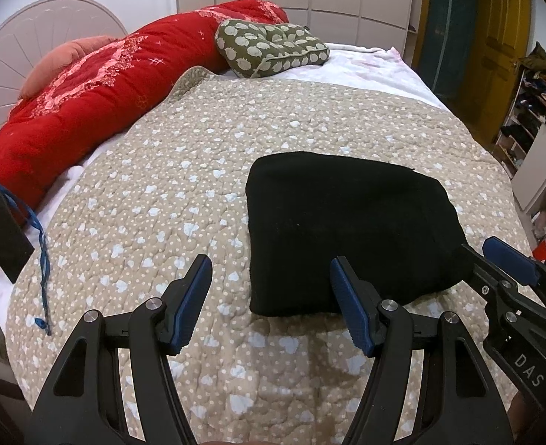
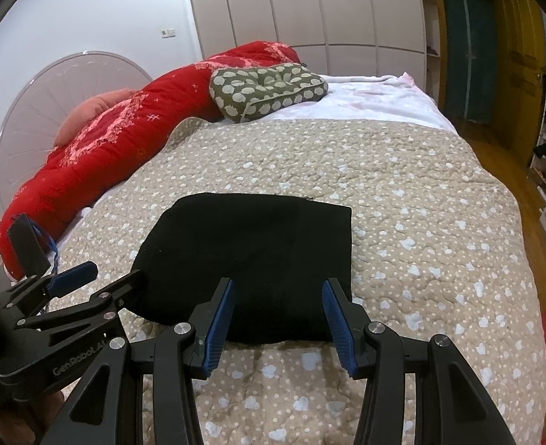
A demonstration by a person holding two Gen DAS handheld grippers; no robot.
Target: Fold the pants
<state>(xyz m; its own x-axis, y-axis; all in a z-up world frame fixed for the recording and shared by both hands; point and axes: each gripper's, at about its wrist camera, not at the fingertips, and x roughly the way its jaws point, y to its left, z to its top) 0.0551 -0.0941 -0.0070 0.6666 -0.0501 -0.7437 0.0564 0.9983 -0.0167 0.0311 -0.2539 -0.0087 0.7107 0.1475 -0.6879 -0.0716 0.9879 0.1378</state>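
Note:
The black pants [image 1: 347, 222] lie folded into a thick rectangle on the beige quilted bedspread [image 1: 161, 185]. My left gripper [image 1: 271, 261] hovers open above the near left corner of the pants, with nothing between its blue pads. My right gripper [image 2: 278, 282] hovers open over the near edge of the pants [image 2: 250, 244], also with nothing in it. Each gripper shows in the other's view: the right gripper [image 1: 482, 250] at the pants' near right corner, the left gripper [image 2: 109, 272] at their near left corner. Neither visibly grips the cloth.
A rolled red quilt [image 1: 69, 111] runs along the left side of the bed up to the headboard [image 1: 20, 55]. A green patterned cushion [image 1: 269, 46] lies at the far end. A black flat object with a blue strap [image 1: 2, 230] sits at the left edge. Shelves [image 1: 532, 118] stand beyond the bed's right side.

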